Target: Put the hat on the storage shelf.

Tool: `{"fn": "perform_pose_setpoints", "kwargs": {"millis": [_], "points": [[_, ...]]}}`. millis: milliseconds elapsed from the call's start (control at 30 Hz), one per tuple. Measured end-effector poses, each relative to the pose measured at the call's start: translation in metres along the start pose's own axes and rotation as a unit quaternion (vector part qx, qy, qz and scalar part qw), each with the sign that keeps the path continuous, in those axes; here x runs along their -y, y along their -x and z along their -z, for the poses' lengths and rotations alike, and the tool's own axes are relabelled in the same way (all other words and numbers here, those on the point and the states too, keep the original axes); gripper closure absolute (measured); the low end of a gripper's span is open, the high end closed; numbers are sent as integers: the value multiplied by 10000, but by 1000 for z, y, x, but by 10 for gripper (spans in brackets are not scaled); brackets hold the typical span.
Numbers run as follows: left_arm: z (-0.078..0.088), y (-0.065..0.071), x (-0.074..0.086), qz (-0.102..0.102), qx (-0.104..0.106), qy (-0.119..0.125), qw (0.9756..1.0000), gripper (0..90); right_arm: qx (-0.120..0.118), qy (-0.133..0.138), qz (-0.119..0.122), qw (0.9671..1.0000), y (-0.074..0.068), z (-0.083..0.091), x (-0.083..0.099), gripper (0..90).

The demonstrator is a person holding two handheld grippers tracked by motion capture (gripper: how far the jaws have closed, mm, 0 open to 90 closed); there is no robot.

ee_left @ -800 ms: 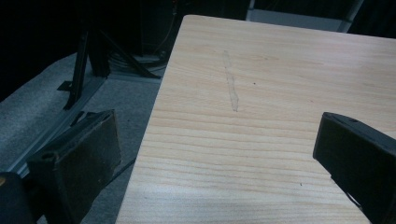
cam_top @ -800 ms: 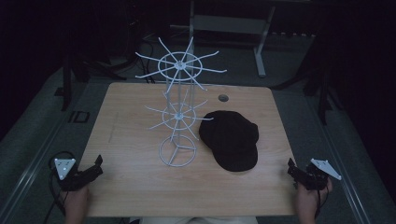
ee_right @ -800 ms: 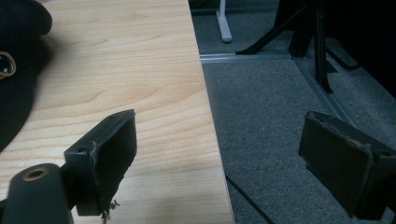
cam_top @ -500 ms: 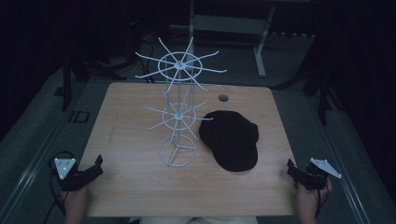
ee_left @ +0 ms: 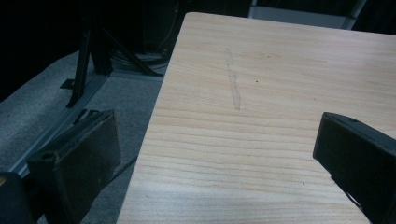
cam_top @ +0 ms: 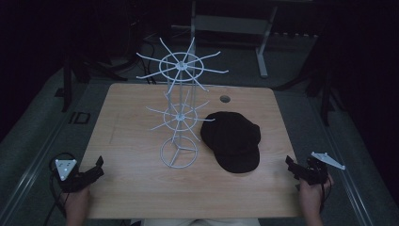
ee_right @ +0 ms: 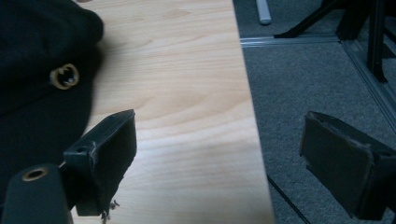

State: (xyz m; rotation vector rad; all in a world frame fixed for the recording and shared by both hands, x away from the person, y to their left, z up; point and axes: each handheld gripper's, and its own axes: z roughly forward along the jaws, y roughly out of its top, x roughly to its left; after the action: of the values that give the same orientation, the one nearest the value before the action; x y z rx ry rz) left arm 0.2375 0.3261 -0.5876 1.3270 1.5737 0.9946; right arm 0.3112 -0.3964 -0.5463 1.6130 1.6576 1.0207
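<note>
Black cap [cam_top: 233, 141] lies toward table's [cam_top: 131, 197] right edge, nearer right gripper [cam_top: 295, 168], up-left of its fingers. Both grippers' fingers spread, empty; left gripper [cam_top: 95, 168] at near-left corner.

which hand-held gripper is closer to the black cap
Right. The right hand-held gripper sits at the table's right edge, just right of the black cap and slightly nearer the person. The left hand-held gripper is at the left edge, beyond the white wire rack.

No readable words, numbers or brand names appear anywhere. The only sign is a small round gold emblem [ee_right: 64, 76] with a dark shape inside, on the black cap [ee_right: 37, 60] near the table's [ee_right: 187, 93] right edge; its design is too blurred to identify.
</note>
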Motion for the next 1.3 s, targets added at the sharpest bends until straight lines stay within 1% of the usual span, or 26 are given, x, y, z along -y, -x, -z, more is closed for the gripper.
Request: {"fn": "perform_pose_setpoints", "kwargs": {"millis": [33,100,200,233,333,433,467,533,633,667,733,800,867,900,1033,1167,1233,1267,1300], "points": [[0,0,0,-4,1,-3,10000,14,-30,-11,43,10000,-2,0,-3,111],[0,0,0,-6,-15,-16,10000,15,-121,-148,157,9997,-8,-1,-10,111],[0,0,0,-4,1,-31,10000,15,-224,-144,273,9993,-16,0,-20,111],[0,0,0,1,6,-28,10000,15,-265,-106,286,9992,-19,0,-24,112],[0,0,0,-11,2,-8,10000,14,-461,-121,415,9980,-29,-1,-36,128],[0,0,0,-8,2,-27,10000,14,-515,-79,611,9968,-40,-2,-49,128],[0,0,0,-1,9,-28,10000,15,-513,-40,653,9965,-44,-1,-54,128],[0,0,0,-2,7,-30,10000,15,-582,-6,720,9957,-52,-1,-62,120],[0,0,0,-8,9,-28,10000,15,-669,-35,798,9946,-62,-3,-74,119],[0,0,0,-4,9,-20,10000,15,-665,-47,828,9943,-65,-4,-77,119],[0,0,0,-1,13,-24,10000,14,-718,-148,897,9933,-72,-8,-84,123],[0,0,0,1,20,-23,10000,15,-798,-176,959,9920,-79,-11,-88,135],[0,0,0,5,22,-28,10000,14,-927,-194,975,9907,-86,-15,-92,136],[0,0,0,1,24,-27,10000,14,-939,-175,958,9908,-89,-16,-94,138],[0,0,0,5,26,-26,10000,15,-1088,-232,1011,9886,-103,-23,-101,143],[0,-1,0,10,37,-26,10000,15,-1086,-388,1107,9871,-118,-33,-109,134],[0,-1,0,7,41,-21,10000,15,-1149,-454,1152,9856,-124,-38,-112,120],[0,-1,0,6,46,-21,10000,14,-1177,-494,1104,9857,-126,-40,-113,117],[0,-1,0,7,48,-20,10000,14,-1256,-516,1042,9853,-128,-42,-115,116]]}}
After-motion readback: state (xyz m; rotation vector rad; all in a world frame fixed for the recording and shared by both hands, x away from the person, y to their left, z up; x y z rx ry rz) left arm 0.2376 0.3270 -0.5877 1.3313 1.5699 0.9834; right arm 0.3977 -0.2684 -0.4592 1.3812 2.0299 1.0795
